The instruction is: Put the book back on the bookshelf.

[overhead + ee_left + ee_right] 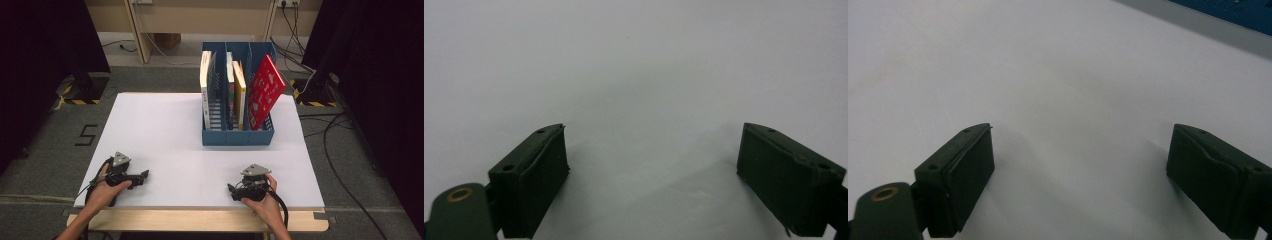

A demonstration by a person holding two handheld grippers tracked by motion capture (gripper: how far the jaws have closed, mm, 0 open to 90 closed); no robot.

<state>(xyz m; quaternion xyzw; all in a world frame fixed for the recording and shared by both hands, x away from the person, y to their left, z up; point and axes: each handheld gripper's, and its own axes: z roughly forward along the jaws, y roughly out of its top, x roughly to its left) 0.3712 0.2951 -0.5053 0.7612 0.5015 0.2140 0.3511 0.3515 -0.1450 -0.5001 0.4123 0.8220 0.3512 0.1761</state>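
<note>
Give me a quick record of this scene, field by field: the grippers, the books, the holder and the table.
left gripper: open, holds nothing, low over the near left of the table
right gripper: open, holds nothing, near right
blue file holder: three compartments, far centre of the table
white book: upright, left compartment
yellow book: upright, middle compartment
red book: tilted, right compartment
white table: bare around the grippers

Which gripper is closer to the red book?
The right. The right gripper rests at the table's near edge, below and slightly left of the red book leaning in the blue rack. The left gripper sits far across to the left.
</note>
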